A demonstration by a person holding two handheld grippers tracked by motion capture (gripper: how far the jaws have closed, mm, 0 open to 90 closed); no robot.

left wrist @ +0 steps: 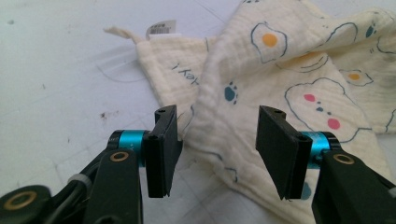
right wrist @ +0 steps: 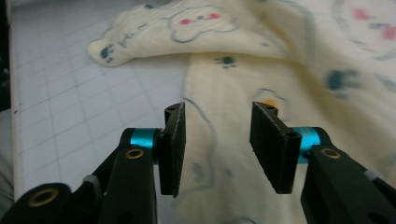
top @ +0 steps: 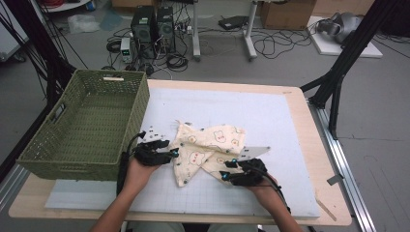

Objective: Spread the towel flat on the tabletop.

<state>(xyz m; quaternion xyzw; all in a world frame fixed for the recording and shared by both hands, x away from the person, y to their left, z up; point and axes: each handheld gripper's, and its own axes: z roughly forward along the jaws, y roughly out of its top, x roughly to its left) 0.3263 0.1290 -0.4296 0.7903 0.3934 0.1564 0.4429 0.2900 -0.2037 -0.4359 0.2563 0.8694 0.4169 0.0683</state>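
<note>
The high view looks forward and down from above the person's near edge, taking in the whole white gridded table mat. Each gripper view rides low and close, looking along its black jaws. All three share the cream printed muslin cloth near the mat's near edge.

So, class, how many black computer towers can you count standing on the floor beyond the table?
2. Both stand side by side on the floor behind the table's far edge: the left tower and the right tower, with cables around them. Others may be hidden outside the high view.
</note>
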